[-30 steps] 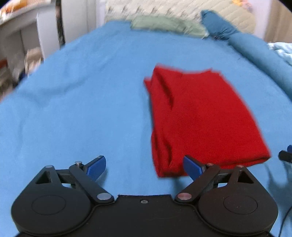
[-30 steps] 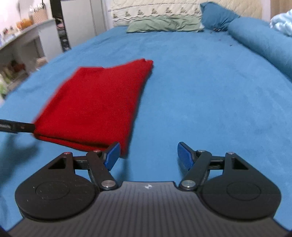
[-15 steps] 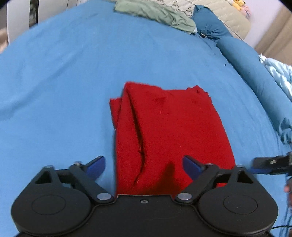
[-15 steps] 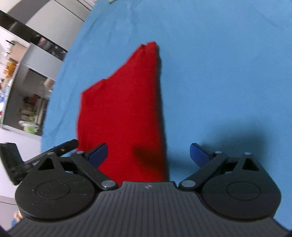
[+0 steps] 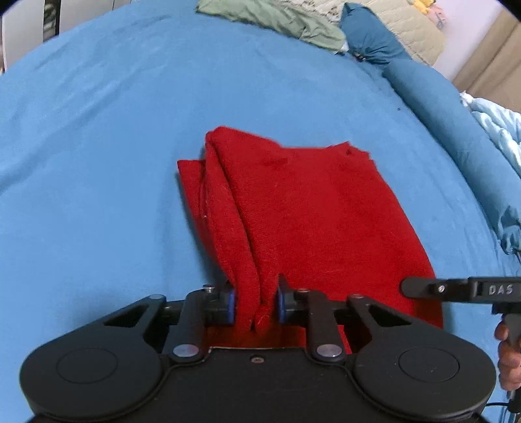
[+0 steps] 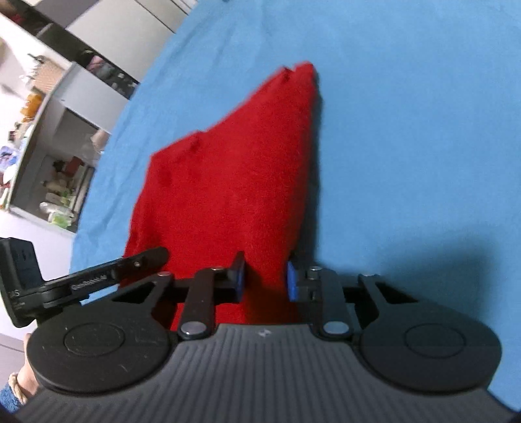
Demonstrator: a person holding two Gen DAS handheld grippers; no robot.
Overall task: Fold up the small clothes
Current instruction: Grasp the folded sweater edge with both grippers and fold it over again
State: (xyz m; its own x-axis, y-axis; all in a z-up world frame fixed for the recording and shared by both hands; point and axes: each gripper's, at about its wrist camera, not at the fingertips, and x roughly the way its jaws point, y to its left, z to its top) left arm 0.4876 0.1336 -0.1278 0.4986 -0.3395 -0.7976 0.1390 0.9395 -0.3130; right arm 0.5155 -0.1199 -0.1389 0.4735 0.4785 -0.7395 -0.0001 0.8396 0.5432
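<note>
A folded red garment (image 5: 302,208) lies on the blue bed cover (image 5: 97,162). My left gripper (image 5: 254,306) is shut on the garment's near left edge, with bunched layers between its blue pads. My right gripper (image 6: 265,281) is shut on the same garment (image 6: 228,169) at its near right edge. In the left wrist view the right gripper's finger (image 5: 456,288) shows at the garment's near right corner. In the right wrist view the left gripper's finger (image 6: 107,270) shows at the garment's left side.
A green cloth (image 5: 273,16), a dark blue pillow (image 5: 368,35) and a long blue bolster (image 5: 456,123) lie at the head and right side of the bed. White shelves with clutter (image 6: 49,146) stand beside the bed on the left.
Both grippers moved in onto the near edge of the red garment and shut on it; a second ago both were open and short of it.
</note>
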